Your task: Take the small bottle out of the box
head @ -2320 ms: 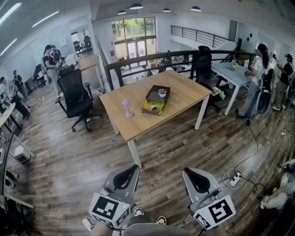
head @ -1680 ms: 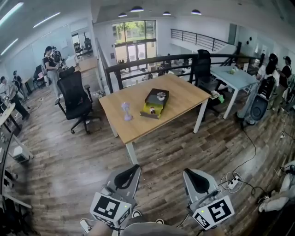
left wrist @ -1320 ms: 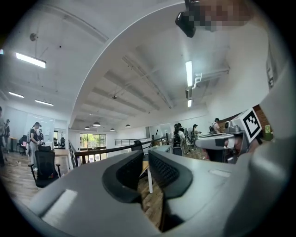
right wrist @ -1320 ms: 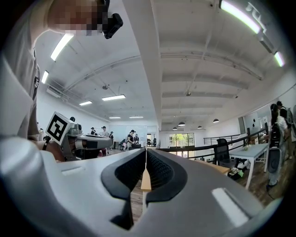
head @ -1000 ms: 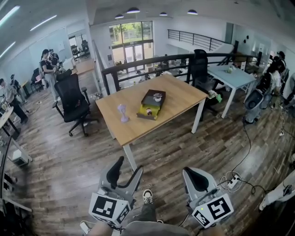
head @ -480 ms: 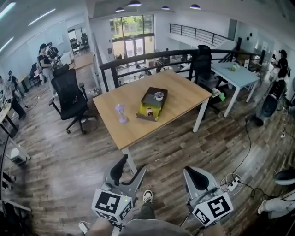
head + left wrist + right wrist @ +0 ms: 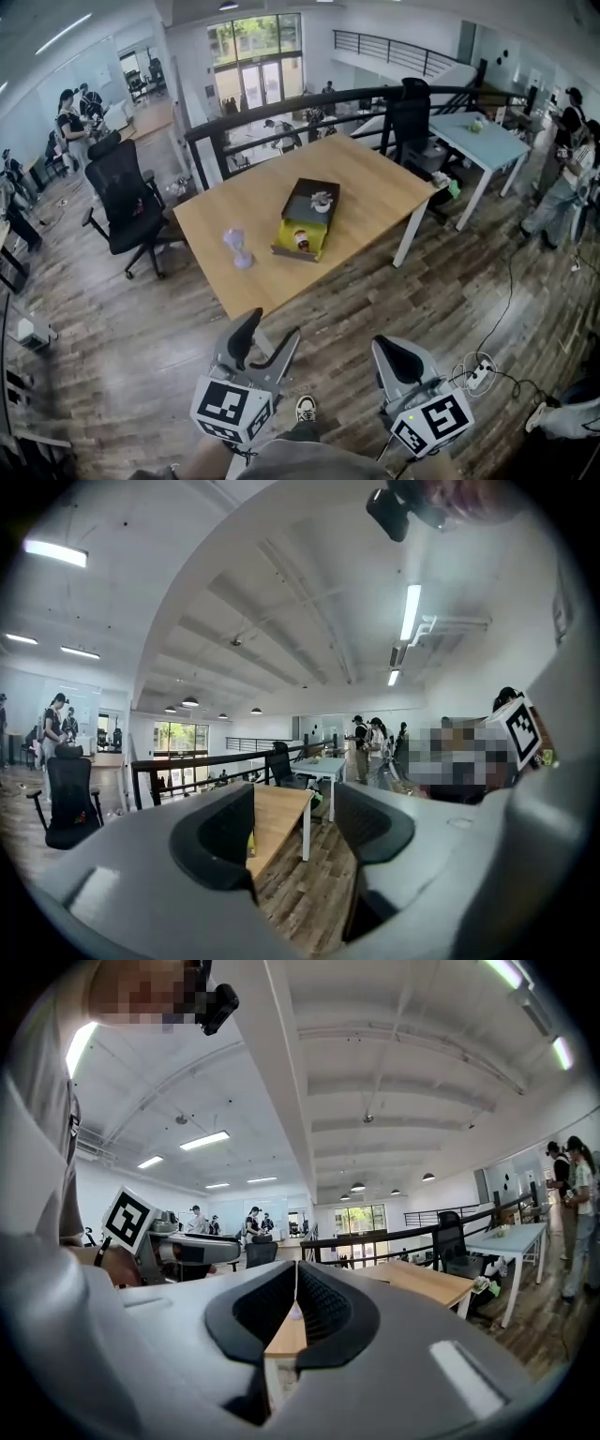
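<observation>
An open box [image 7: 306,219] with a dark lid and a yellow inside lies in the middle of the wooden table [image 7: 366,187]. A small bottle [image 7: 301,240] lies in its yellow half, and a small white thing [image 7: 322,200] sits in the dark half. Both grippers hang low in the head view, well short of the table's near edge. My left gripper [image 7: 266,339] [image 7: 295,825] is open with nothing between its fingers; the table [image 7: 274,819] shows through the gap. My right gripper [image 7: 398,364] [image 7: 294,1305] is shut on nothing.
A purple hourglass-shaped thing [image 7: 236,249] stands on the table left of the box. A black office chair [image 7: 120,192] is at the table's left, another [image 7: 412,111] behind it. A pale blue table [image 7: 480,141], a railing [image 7: 281,111], several people and a floor power strip [image 7: 478,373] surround it.
My left gripper has opened from shut. The table and box have come nearer and lower in the head view. The right gripper stays shut.
</observation>
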The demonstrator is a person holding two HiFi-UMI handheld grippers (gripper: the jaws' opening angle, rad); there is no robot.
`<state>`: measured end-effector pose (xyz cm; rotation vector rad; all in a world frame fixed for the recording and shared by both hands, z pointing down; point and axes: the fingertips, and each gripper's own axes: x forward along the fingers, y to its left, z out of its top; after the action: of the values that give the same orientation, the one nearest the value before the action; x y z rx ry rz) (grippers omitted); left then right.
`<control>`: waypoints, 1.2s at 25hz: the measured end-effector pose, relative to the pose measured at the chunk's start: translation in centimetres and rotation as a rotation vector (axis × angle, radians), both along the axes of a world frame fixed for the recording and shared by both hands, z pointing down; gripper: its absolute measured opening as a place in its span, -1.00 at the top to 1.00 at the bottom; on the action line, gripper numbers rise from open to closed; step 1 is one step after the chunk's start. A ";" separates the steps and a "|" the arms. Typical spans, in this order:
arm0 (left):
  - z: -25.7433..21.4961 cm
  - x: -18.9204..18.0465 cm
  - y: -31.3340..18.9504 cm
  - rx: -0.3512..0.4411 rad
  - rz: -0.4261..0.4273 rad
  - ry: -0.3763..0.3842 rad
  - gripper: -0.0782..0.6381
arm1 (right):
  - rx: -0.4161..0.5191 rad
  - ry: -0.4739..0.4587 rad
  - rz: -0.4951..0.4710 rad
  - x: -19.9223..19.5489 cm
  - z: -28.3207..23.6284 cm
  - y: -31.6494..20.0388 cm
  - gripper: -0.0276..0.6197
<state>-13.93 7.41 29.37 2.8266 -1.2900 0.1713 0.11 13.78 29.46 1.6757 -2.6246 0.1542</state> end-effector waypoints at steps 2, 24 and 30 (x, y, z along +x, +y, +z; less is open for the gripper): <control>0.4 -0.1 -2.8 -0.012 0.010 -0.007 0.04 | -0.002 0.006 0.000 -0.4 -0.1 -2.8 0.87; 5.3 1.1 -21.6 -0.101 0.008 -0.015 0.04 | -0.086 0.036 -0.030 0.1 4.5 -22.2 0.86; 6.8 3.7 -27.8 -0.133 -0.032 -0.028 0.09 | -0.131 0.045 -0.084 2.7 6.4 -28.8 0.87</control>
<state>-10.20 -20.40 36.21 2.7010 -1.2771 0.2859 2.85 -15.06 35.86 1.5078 -2.5853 0.2763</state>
